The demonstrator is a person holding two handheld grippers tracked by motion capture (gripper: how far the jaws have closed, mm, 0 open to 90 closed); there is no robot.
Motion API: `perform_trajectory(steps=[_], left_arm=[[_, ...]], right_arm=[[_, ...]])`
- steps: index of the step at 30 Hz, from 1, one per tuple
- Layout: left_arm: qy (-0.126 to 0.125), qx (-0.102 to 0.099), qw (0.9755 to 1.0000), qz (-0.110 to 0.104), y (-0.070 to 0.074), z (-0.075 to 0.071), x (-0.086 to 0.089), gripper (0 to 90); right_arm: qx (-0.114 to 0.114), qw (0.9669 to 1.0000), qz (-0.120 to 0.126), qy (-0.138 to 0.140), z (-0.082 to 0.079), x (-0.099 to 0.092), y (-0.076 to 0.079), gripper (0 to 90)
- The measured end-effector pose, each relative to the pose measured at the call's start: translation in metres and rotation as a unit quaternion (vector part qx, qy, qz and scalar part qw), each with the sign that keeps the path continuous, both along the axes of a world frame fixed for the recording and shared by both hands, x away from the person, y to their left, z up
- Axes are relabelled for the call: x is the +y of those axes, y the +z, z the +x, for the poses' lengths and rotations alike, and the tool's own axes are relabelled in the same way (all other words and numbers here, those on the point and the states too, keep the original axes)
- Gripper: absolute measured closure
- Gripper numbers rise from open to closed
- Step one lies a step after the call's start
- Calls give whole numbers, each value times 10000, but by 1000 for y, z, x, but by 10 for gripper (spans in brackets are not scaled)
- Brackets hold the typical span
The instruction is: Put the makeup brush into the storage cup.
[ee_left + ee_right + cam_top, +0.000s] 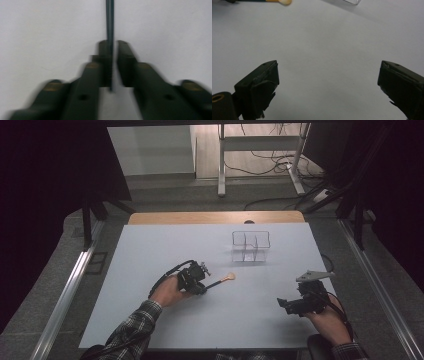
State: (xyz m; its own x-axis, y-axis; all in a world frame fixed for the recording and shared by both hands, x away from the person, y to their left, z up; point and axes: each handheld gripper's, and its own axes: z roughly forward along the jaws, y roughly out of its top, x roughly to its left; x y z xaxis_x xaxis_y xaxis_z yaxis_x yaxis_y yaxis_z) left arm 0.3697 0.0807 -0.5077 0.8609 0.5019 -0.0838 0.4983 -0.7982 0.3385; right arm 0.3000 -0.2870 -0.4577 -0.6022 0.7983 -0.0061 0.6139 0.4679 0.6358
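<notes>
The left gripper (204,287) lay low over the white table (150,270), held in the person's left hand (167,292), whose plaid sleeve (132,325) came in from the bottom edge of the high view. Its jaws were closed on the dark handle of a small brush (222,280), a thin stick with a pale tan tip. In the left gripper view the handle (110,25) ran straight up between the two black jaws, which pressed on it from both sides with almost no gap; that picture was blurred, so the fine contact along the pads was hard to read. In the high view the brush pointed away from the gripper toward the right and slightly up the table, its tan tip resting on or just above the white surface; which of the two I could not tell.

Beyond the brush tip stood a clear plastic organiser (250,246) with several compartments, apart from the brush.

The right gripper (286,305) sat near the table's right front edge, held in the right hand (332,317), with a grey three-cornered plate (314,275) on top. Its jaws stood wide apart with nothing between them, only bare table showing in the right gripper view. At the top edge of that view the brush's tan tip (286,2) and a corner of the clear organiser (352,1) were visible, well apart from this gripper
</notes>
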Motion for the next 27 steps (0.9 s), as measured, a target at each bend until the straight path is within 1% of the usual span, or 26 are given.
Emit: perform_trajectory(steps=[5,13,15,20,23,27], left_arm=[[21,43,10000,-63,0,1,2,850],[99,18,9996,-267,-2,-1,6,852],[135,36,9992,-364,-1,-1,8,852],[200,-33,9988,-449,3,-2,13,851],[229,-44,9982,-551,6,-4,16,851],[283,-132,9973,-665,11,-8,20,851]], right_arm=[[0,10000,-10,9,0,0,0,39],[11,10000,12,12,0,0,0,38],[12,10000,19,8,0,0,0,37],[17,10000,41,13,0,-1,0,35],[16,10000,59,12,0,-1,0,33],[14,10000,71,10,0,-1,0,30]])
